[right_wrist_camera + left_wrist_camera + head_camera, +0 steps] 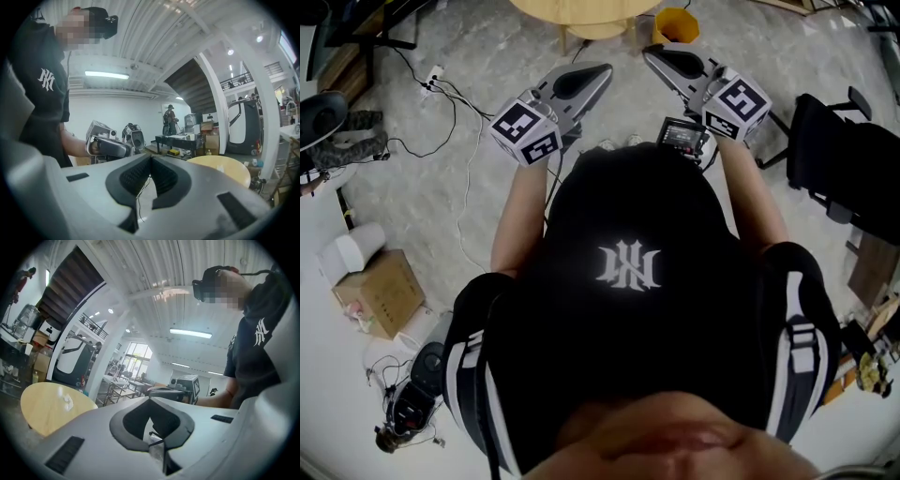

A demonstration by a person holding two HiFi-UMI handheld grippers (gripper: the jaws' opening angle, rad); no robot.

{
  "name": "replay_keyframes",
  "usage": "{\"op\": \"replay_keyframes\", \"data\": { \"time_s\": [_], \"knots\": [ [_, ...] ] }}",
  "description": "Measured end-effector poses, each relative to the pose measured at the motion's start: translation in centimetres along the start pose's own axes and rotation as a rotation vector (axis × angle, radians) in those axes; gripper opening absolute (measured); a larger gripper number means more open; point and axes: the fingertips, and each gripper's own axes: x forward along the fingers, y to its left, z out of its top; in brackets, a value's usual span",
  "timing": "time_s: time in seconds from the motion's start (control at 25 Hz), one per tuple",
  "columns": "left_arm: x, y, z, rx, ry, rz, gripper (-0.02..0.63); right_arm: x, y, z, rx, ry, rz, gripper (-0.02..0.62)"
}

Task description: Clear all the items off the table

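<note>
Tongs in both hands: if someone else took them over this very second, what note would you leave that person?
Left tongs: shut, nothing in them, held level in the air.
Right tongs: shut, empty too, beside the left pair.
Things: the round wooden table is ahead, not yet within reach. One small white scrap lies on it; what it is I cannot tell. A yellow bin stands on the floor by the table.
Done: the visible tabletop looks otherwise bare.
Left: step up, open one pair, lift the scrap off, probably into the bin.
</note>
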Motion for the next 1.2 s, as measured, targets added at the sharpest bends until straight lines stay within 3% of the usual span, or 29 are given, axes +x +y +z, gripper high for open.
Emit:
{"op": "replay_keyframes", "data": {
  "time_s": [0.44,0.6,0.76,0.96,1.12,1.2],
  "knots": [
    [-2.4,3.3,0.5,0.003,-0.014,0.023,0.012,2.3,-2.1,1.0,-0.059,0.002,-0.07,0.003],
    [-3.1,4.6,0.1,-0.014,-0.021,0.04,0.012,3.1,-3.3,1.8,-0.095,-0.006,-0.08,0.065],
    [-3.1,7.4,-0.2,-0.027,-0.025,0.077,0.012,5.0,-4.7,2.7,-0.153,-0.003,-0.038,0.128],
    [-0.9,12.2,0.9,-0.026,-0.021,0.129,0.012,7.2,-9.4,3.2,-0.171,-0.012,-0.009,0.201],
    [1.6,17.1,1.3,-0.007,0.014,0.158,0.012,9.5,-15.3,2.6,-0.155,-0.012,-0.004,0.202],
    [3.2,19.5,1.4,-0.008,0.036,0.174,0.012,10.8,-18.6,1.9,-0.137,-0.006,0.001,0.265]
  ]
}}
